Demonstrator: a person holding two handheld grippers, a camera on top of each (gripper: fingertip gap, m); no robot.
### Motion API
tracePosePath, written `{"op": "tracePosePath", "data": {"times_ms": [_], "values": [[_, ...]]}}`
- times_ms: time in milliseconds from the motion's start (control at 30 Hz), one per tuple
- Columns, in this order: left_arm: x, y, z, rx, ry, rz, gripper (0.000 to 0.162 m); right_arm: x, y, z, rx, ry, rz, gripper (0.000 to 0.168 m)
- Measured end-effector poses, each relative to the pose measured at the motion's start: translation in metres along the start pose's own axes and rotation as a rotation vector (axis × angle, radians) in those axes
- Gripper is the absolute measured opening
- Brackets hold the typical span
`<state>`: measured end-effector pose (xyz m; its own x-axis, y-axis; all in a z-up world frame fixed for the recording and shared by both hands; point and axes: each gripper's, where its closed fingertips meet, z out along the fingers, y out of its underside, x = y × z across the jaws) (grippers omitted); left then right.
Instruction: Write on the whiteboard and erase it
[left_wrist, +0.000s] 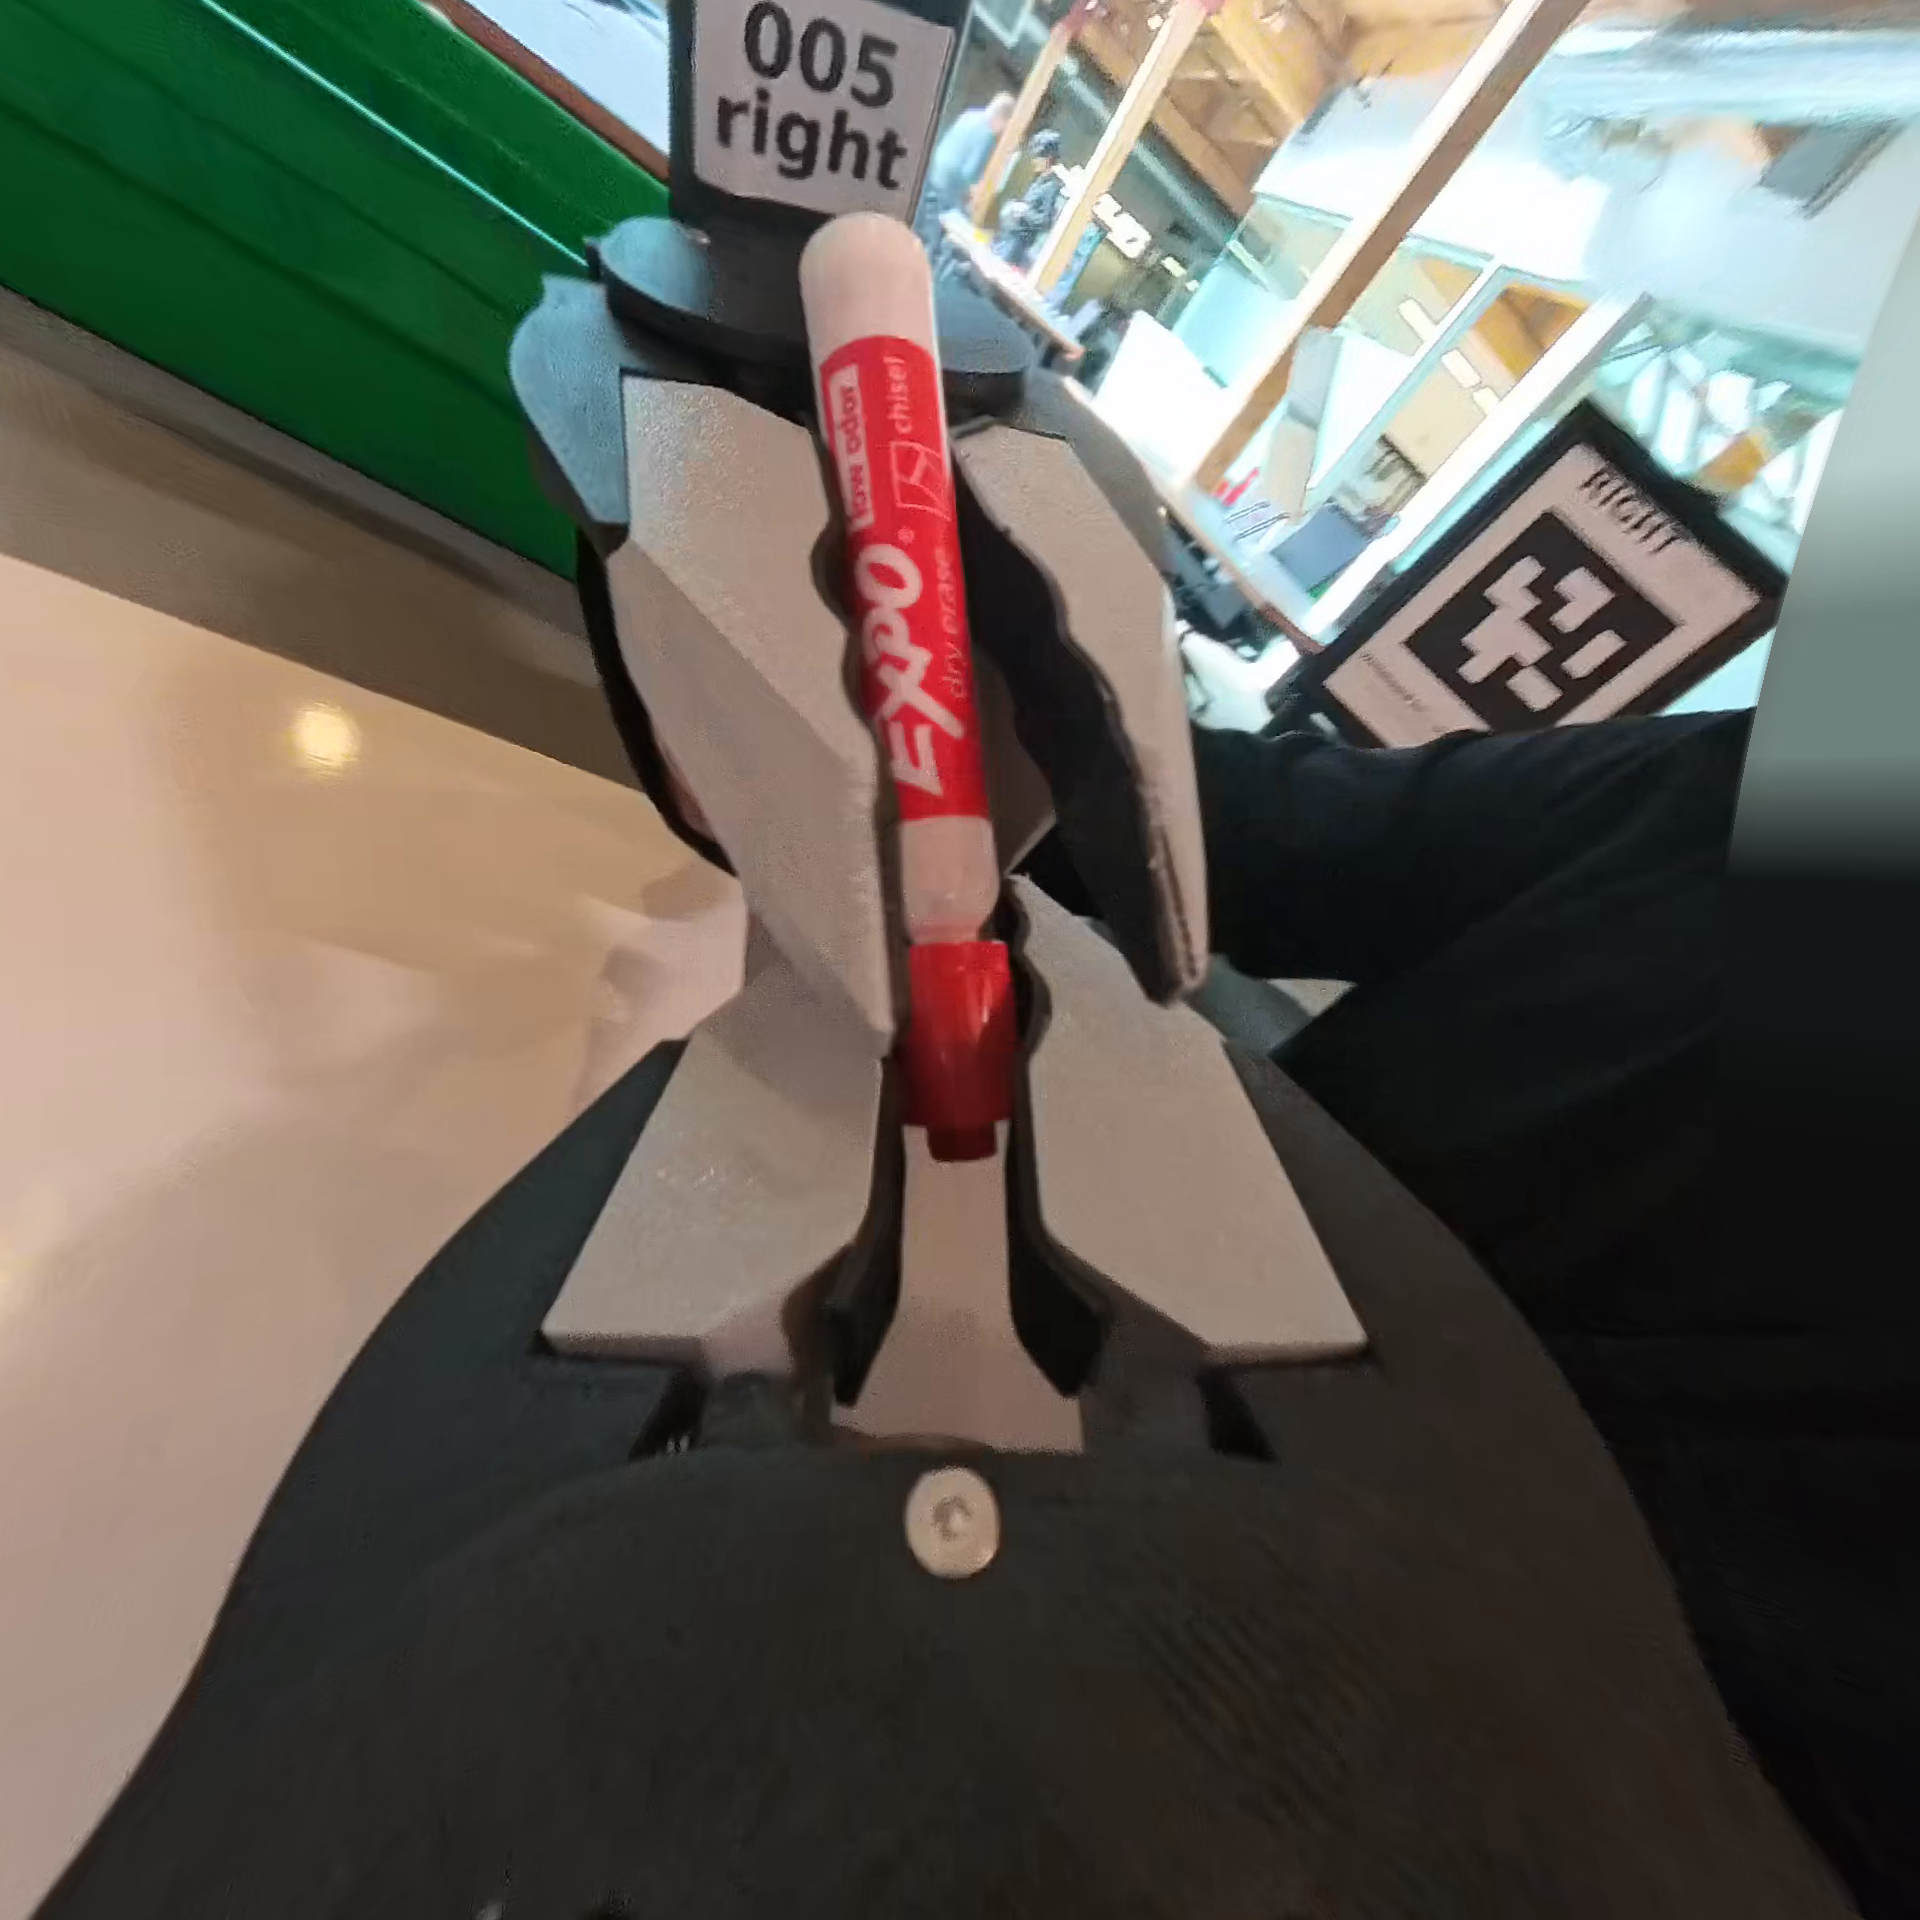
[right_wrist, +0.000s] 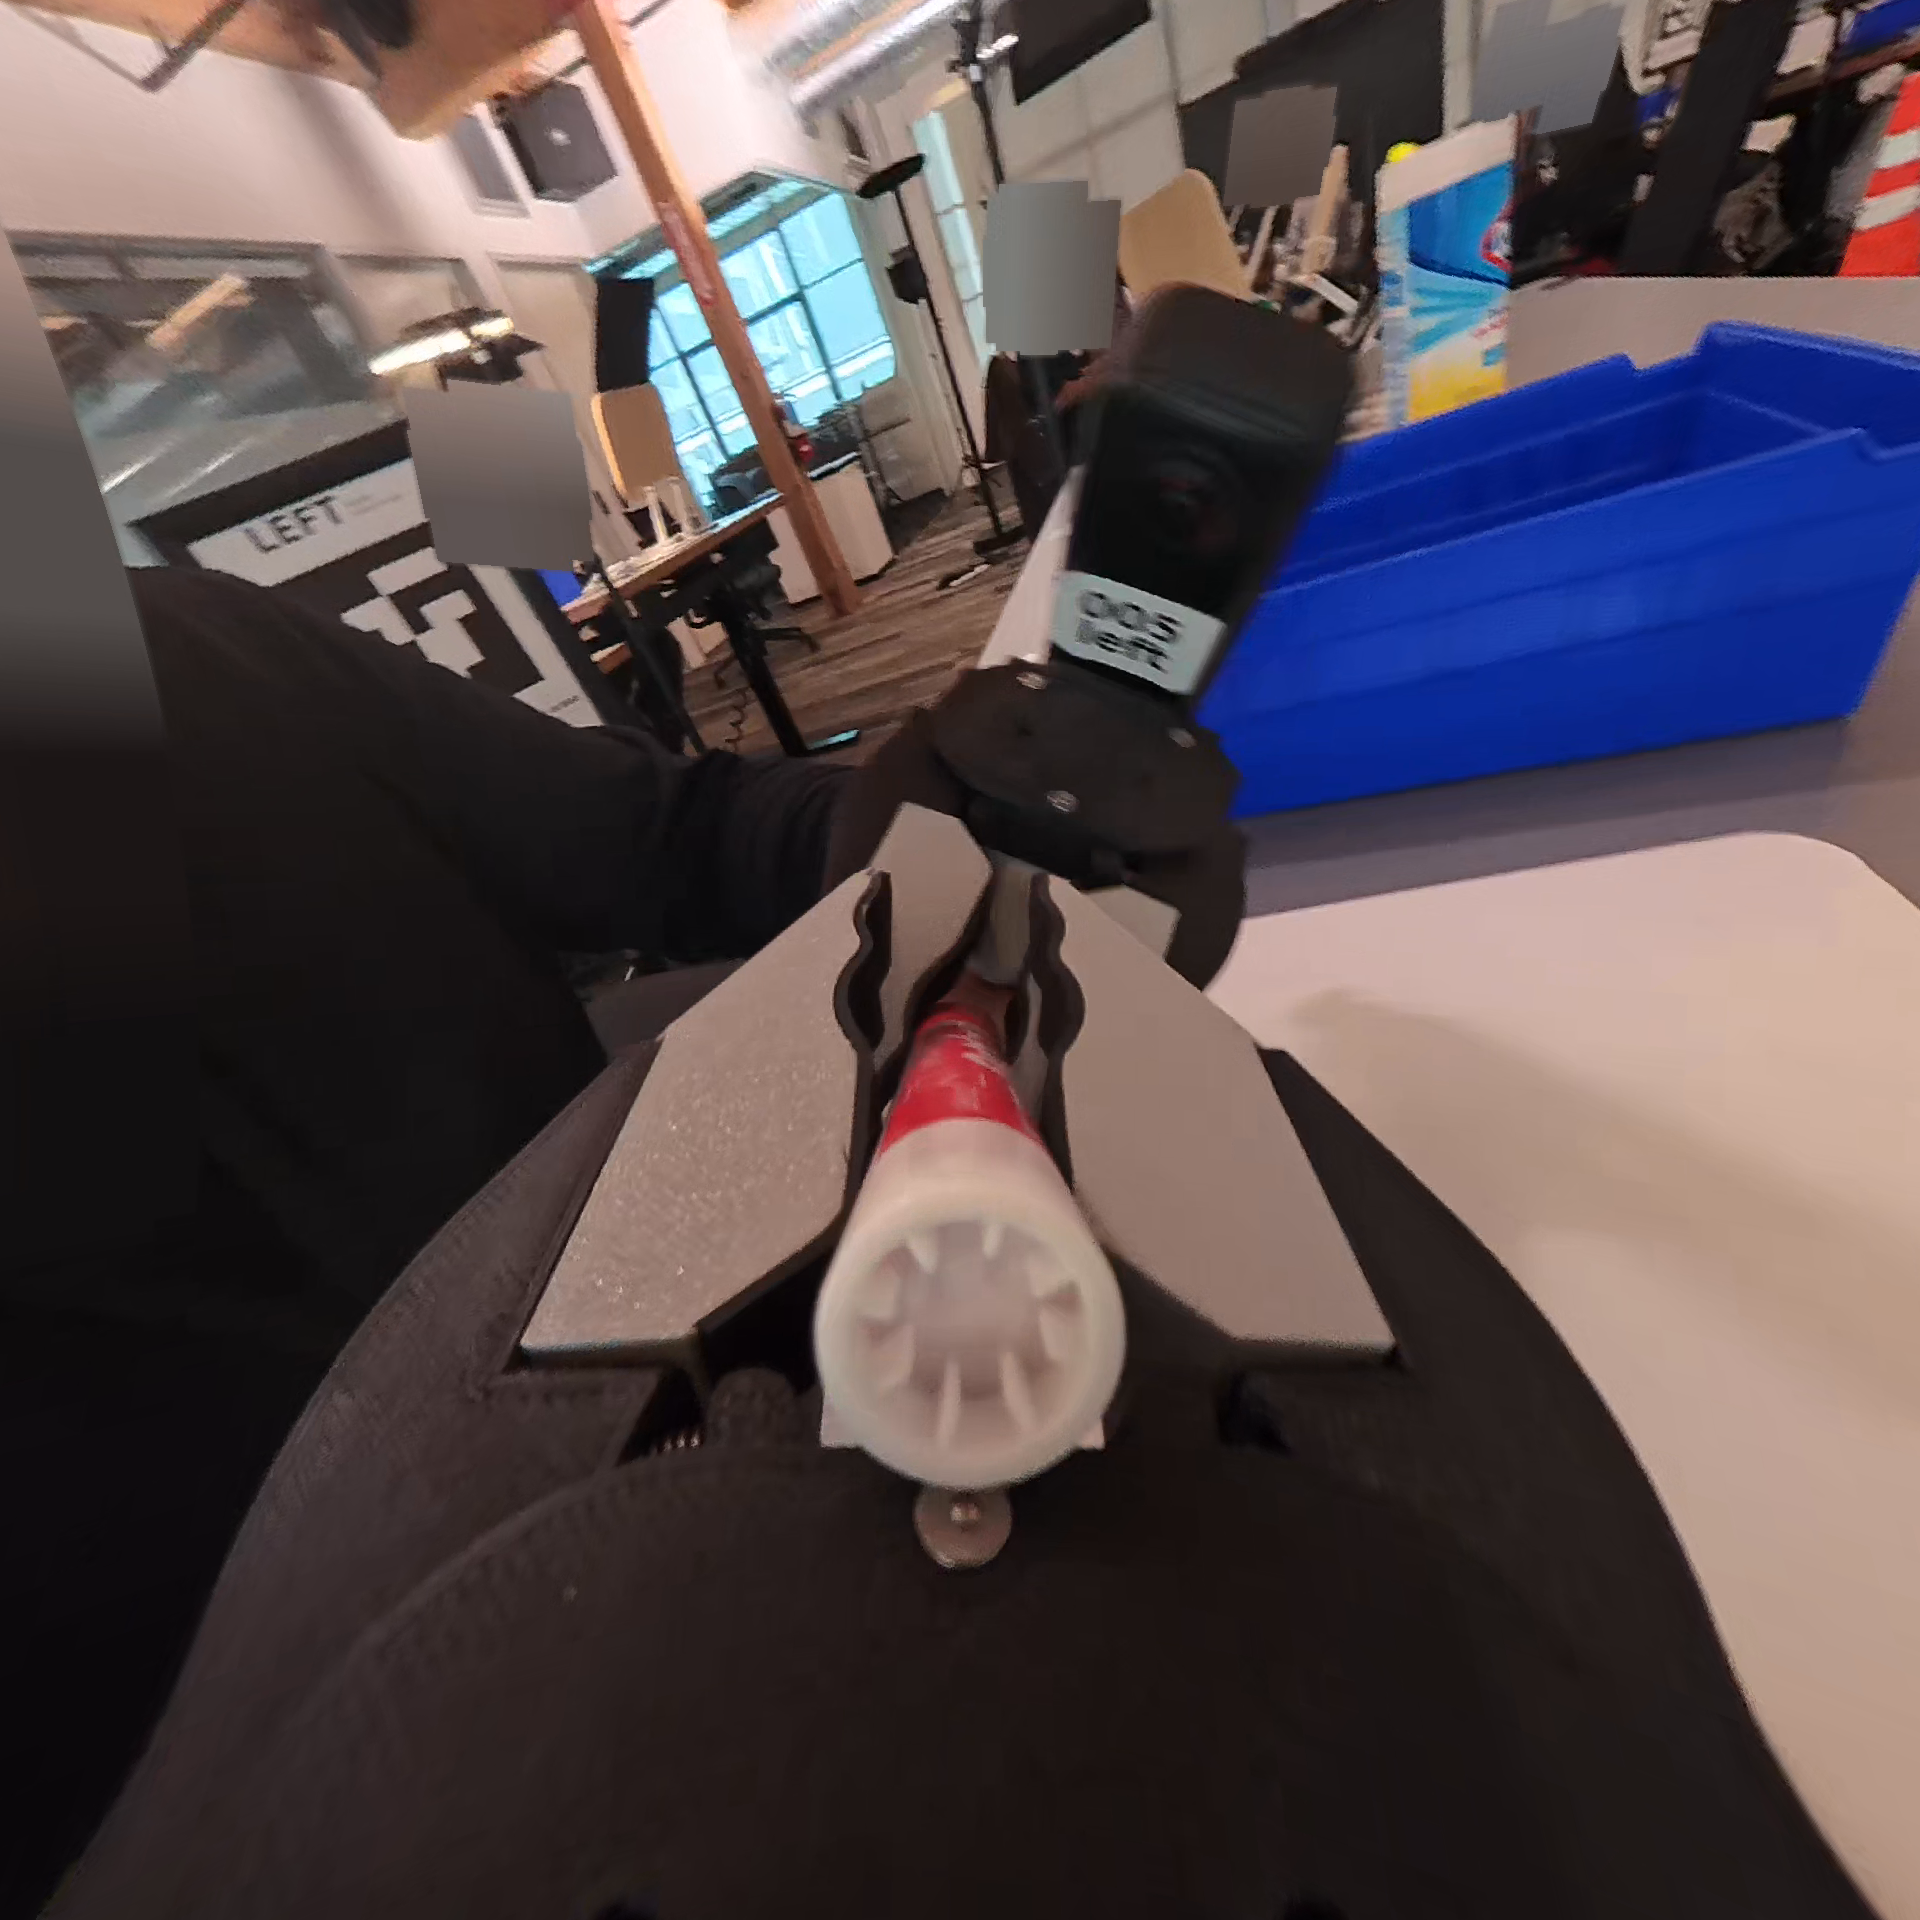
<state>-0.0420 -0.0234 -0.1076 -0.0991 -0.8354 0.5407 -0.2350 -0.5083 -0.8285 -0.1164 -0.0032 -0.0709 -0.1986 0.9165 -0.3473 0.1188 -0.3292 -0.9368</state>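
Note:
A red dry-erase marker (left_wrist: 914, 582) with a white barrel is held between both grippers above the whiteboard (left_wrist: 260, 831). My left gripper (left_wrist: 956, 1008) is shut on the marker's red cap (left_wrist: 951, 1049). My right gripper (left_wrist: 987, 904) reaches in from the top of the left wrist view and is shut on the barrel. In the right wrist view the marker's hollow white butt end (right_wrist: 966, 1340) points at the camera between the fingers of the right gripper (right_wrist: 961, 977). The left gripper (right_wrist: 1013, 935) meets it tip to tip. The whiteboard (right_wrist: 1558, 1195) lies lower right. No eraser shows.
Blue plastic bins (right_wrist: 1558, 582) stand on the grey table (right_wrist: 1455, 842) behind the whiteboard. A green panel (left_wrist: 260, 208) is at the upper left. Black-and-white marker boards (left_wrist: 1538, 613) (right_wrist: 395, 613) stand at the side. Black sleeves (right_wrist: 416, 831) hold the grippers.

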Motion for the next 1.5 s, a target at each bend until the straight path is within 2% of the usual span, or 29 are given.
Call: {"op": "tracePosePath", "data": {"times_ms": [100, 200, 267, 300, 367, 533, 633, 700, 800, 900, 1000, 1067, 1100, 1167, 1333, 1500], "values": [[-0.005, -0.005, -0.002, -0.009, -0.127, 0.142, 0.015, 0.005, -0.005, -0.003, 0.04, 0.005, 0.058, 0.025], [-0.007, -0.004, -0.004, -0.039, -0.177, 0.2, 0.016, 0.005, -0.007, -0.002, 0.055, -0.012, 0.114, 0.025], [-0.035, 0.015, -0.009, -0.188, -0.37, 0.326, 0.011, 0.014, 0.004, 0.001, -0.016, 0.058, 0.114, 0.025], [-0.041, 0.024, -0.009, -0.246, -0.409, 0.352, 0.011, 0.016, 0.014, 0.004, -0.075, 0.074, 0.105, 0.025], [-0.044, 0.022, -0.008, -0.228, -0.417, 0.305, 0.01, 0.02, 0.015, 0.002, -0.073, 0.09, 0.12, 0.025], [-0.071, 0.015, -0.017, -0.236, -0.635, 0.395, 0.009, 0.04, 0.013, -0.001, -0.031, 0.203, 0.164, 0.024], [-0.091, 0.004, -0.031, -0.259, -0.882, 0.562, 0.01, 0.055, 0.01, -0.007, 0.039, 0.26, 0.249, 0.025], [-0.096, 0.002, -0.034, -0.288, -0.968, 0.646, 0.01, 0.058, 0.011, -0.008, 0.055, 0.282, 0.242, 0.025], [-0.081, 0.003, -0.024, -0.227, -0.807, 0.519, 0.01, 0.049, 0.006, -0.007, 0.039, 0.266, 0.153, 0.024], [-0.045, 0.011, -0.008, -0.146, -0.42, 0.223, 0.009, 0.029, 0.0, -0.002, 0.021, 0.191, 0.048, 0.024], [0.014, 0.014, -0.002, -0.092, 0.073, -0.063, 0.01, -0.005, -0.004, 0.008, 0.013, 0.05, -0.073, 0.024], [0.04, 0.013, -0.008, -0.077, 0.297, -0.154, 0.01, -0.02, -0.013, 0.006, 0.047, 0.006, -0.14, 0.024], [0.038, 0.01, -0.008, -0.05, 0.299, -0.167, 0.009, -0.019, -0.02, -0.001, 0.078, 0.014, -0.14, 0.024], [0.016, 0.002, -0.005, -0.005, 0.157, -0.128, 0.009, -0.007, -0.025, -0.015, 0.106, 0.053, -0.086, 0.024], [-0.012, 0.018, -0.006, -0.116, -0.069, 0.022, 0.009, 0.017, -0.033, -0.037, 0.193, 0.109, 0.005, 0.025], [-0.053, 0.016, -0.015, -0.129, -0.344, 0.173, 0.01, 0.035, -0.028, -0.043, 0.168, 0.212, -0.008, 0.025]]}}
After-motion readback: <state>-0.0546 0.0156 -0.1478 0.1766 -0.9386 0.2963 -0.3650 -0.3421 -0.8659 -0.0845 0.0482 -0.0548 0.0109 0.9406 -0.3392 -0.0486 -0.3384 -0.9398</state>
